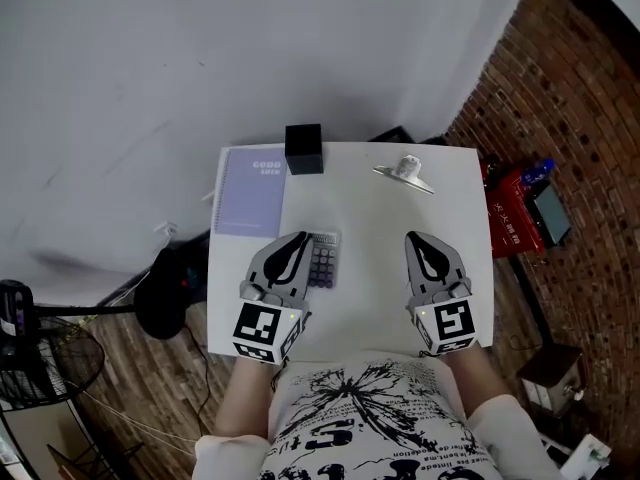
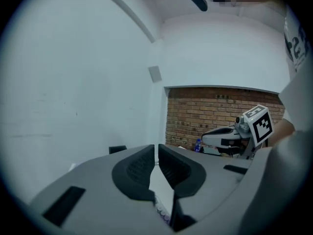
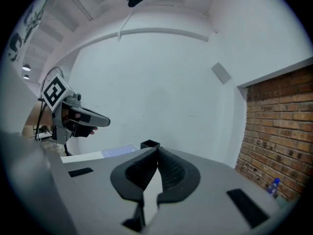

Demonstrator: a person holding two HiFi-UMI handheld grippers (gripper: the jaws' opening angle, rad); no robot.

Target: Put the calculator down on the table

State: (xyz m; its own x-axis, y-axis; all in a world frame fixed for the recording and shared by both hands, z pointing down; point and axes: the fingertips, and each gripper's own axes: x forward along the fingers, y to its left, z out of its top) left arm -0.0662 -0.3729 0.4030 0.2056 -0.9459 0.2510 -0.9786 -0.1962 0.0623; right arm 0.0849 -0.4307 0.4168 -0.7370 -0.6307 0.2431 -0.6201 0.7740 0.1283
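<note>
The calculator (image 1: pixel 324 259), grey with purple keys, lies flat on the white table (image 1: pixel 380 268), and neither gripper holds it. My left gripper (image 1: pixel 301 236) hovers above its left edge and hides part of it. In the left gripper view the jaws (image 2: pixel 156 147) are drawn together to a thin slit with nothing between them, and a strip of the calculator's keys (image 2: pixel 162 212) shows below. To the right, my right gripper (image 1: pixel 411 236) hangs over bare table. Its fingertips (image 3: pixel 157 148) meet and it is empty.
A lavender notebook (image 1: pixel 250 190) lies at the table's far left, with a black cube box (image 1: pixel 303 149) beside it. A small white and metal object (image 1: pixel 405 169) sits at the far right. On the floor stand a red case (image 1: pixel 512 216) by the brick wall and a fan (image 1: pixel 40 353) at left.
</note>
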